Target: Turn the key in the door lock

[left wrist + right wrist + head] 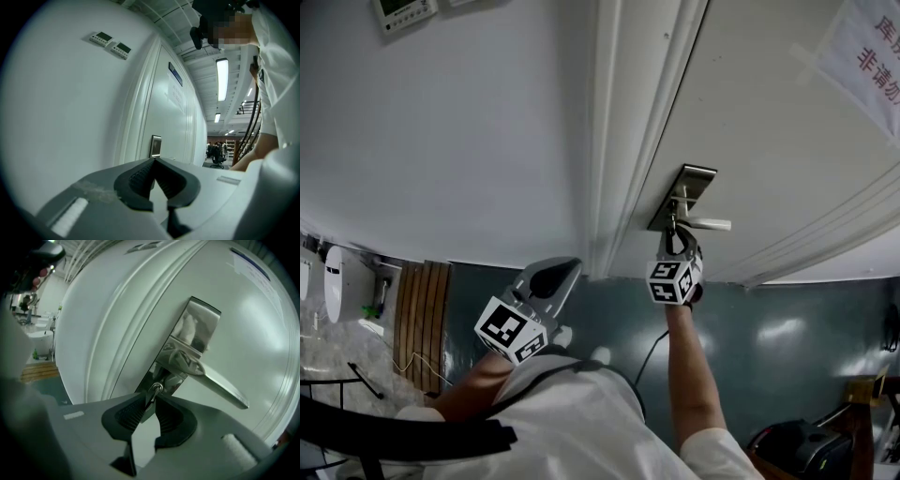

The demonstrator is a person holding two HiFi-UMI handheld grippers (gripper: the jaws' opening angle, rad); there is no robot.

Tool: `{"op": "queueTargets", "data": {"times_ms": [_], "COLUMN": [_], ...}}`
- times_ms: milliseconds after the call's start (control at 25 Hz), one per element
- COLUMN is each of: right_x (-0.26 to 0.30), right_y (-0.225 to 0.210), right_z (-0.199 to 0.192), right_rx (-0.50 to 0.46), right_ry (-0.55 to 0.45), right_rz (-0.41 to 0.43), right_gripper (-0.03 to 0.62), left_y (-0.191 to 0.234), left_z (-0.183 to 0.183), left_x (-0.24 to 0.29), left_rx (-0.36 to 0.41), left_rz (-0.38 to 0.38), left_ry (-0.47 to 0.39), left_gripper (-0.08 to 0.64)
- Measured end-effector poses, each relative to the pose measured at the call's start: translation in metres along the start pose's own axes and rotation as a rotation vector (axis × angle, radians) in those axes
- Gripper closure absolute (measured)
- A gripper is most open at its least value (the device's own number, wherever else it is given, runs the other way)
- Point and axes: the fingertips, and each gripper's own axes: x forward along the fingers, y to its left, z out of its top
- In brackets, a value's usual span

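Right gripper view: right tongs pinch key at tips; lever just above-right, plate behind. Key's lock end hard to make out. Left tongs closed, empty, facing door frame.

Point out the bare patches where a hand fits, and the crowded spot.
Free: the door panel between plate and sign; the wall between the frame and the control panels. Crowded: at the plate, where handle, key and right gripper bunch together.
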Motion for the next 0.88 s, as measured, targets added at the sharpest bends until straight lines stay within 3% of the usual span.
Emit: {"op": "queueTargets", "data": {"times_ms": [80, 600, 880], "right_x": [0.0, -0.002, -0.001], "right_y": [0.001, 0.007, 0.011], "right_z": [-0.001, -0.003, -0.009], "right_rx": [-0.096, -0.645, -0.882], "right_ry": [0.01, 0.05, 0.062], "right_rz": [-0.017, 0.011, 0.047], "right_gripper": [0.538, 0.528, 0.515], "left_y": [0.0, -0.004, -0.007], "left_z": [0.001, 0.002, 0.003], "left_x": [-0.001, 0.004, 0.006], "left_rx": [0.003, -0.005, -0.019], "left_rz": [0.0, -0.011, -0.006], "left_ry": [-0.001, -0.02, -0.039], "left_gripper": [0.554, 0.554, 0.554]}}
